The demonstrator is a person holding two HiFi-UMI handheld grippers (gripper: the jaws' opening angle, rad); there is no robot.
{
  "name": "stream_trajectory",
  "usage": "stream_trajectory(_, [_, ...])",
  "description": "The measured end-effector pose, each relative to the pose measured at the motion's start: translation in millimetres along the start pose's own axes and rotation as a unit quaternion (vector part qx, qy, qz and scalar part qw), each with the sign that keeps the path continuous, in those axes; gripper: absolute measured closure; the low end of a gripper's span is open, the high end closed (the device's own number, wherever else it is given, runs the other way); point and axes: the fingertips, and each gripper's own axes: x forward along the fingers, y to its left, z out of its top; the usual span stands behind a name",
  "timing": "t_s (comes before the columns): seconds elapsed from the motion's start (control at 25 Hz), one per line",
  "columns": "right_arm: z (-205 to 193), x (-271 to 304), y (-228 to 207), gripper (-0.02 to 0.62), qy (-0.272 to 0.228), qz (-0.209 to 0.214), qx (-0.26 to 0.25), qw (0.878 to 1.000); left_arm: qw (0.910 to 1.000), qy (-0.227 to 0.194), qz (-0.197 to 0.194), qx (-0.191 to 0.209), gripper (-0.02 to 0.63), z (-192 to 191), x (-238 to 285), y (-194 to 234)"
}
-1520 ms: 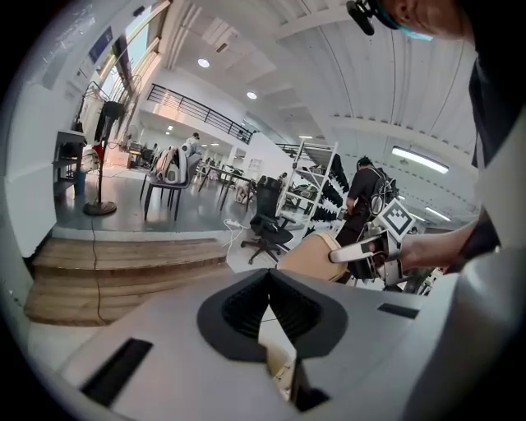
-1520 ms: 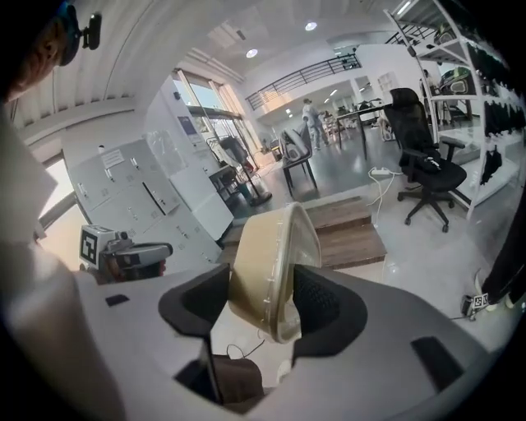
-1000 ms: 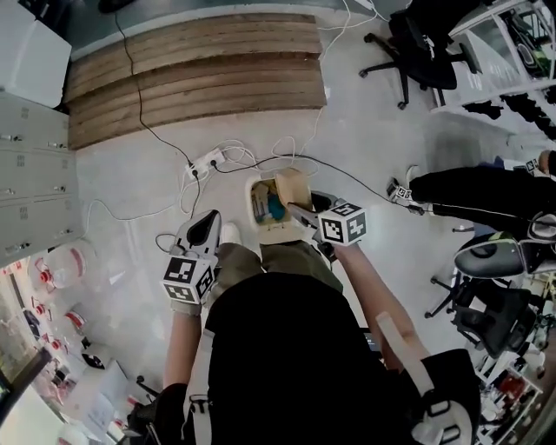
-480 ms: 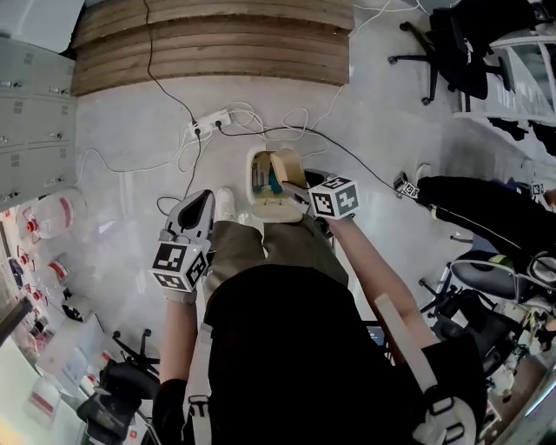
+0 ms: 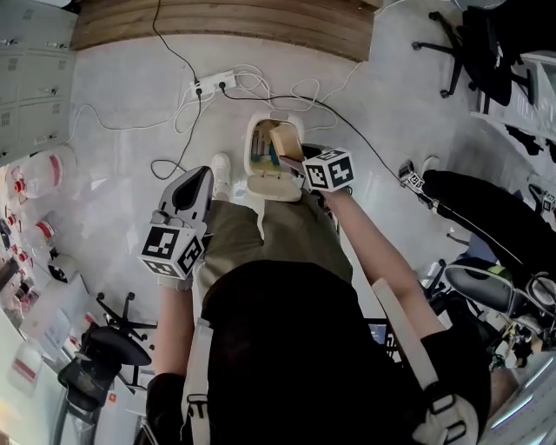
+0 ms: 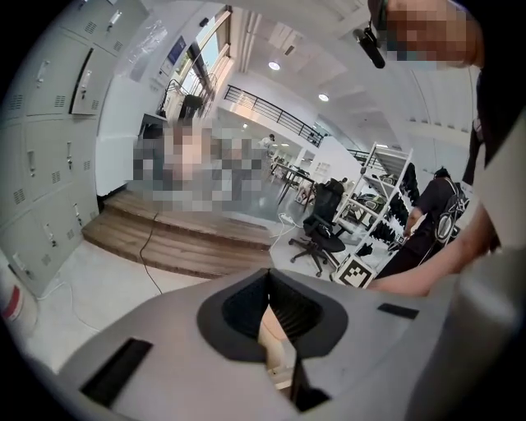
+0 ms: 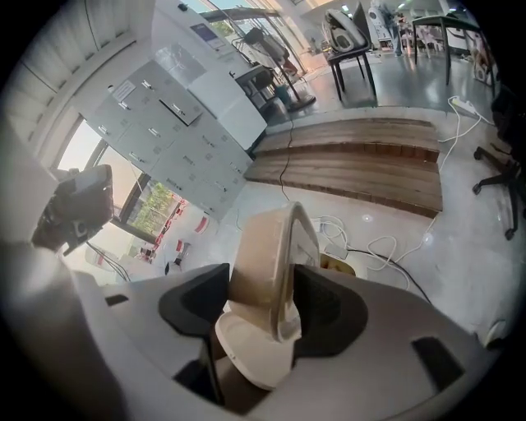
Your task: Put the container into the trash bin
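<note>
The trash bin (image 5: 259,184) is a cream floor bin with its top open, standing just ahead of the person's knees. A tan takeaway container (image 5: 286,142) with a white lid (image 7: 251,355) stands on edge over the bin's mouth. My right gripper (image 5: 293,160) is shut on the container, whose tan body (image 7: 267,255) fills the gap between the jaws in the right gripper view. My left gripper (image 5: 193,178) hangs to the left of the bin beside the person's thigh. Its jaws meet at the tip with nothing held, and only a thin slit (image 6: 271,321) shows between them.
A power strip (image 5: 213,84) and loose white and black cables (image 5: 287,91) lie on the floor beyond the bin. A wooden platform (image 5: 226,17) runs across the back. Office chairs (image 5: 473,61) and another person's black-clad leg (image 5: 486,209) are at the right. Grey lockers (image 5: 30,61) stand at the left.
The right gripper has come down with the container, now lower over the bin's mouth. The left gripper has sunk a little and rolled slightly. The head view has shifted forward.
</note>
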Motion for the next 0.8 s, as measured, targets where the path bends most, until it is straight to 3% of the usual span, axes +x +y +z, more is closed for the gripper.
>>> stream_trajectory(0.8, [-47.2,113.9,-64.8,0.342,0.095,0.004,0.011,0.995,0.9974,-0.004,0.029,-0.065,0.598,-40.0,27.3,23.6])
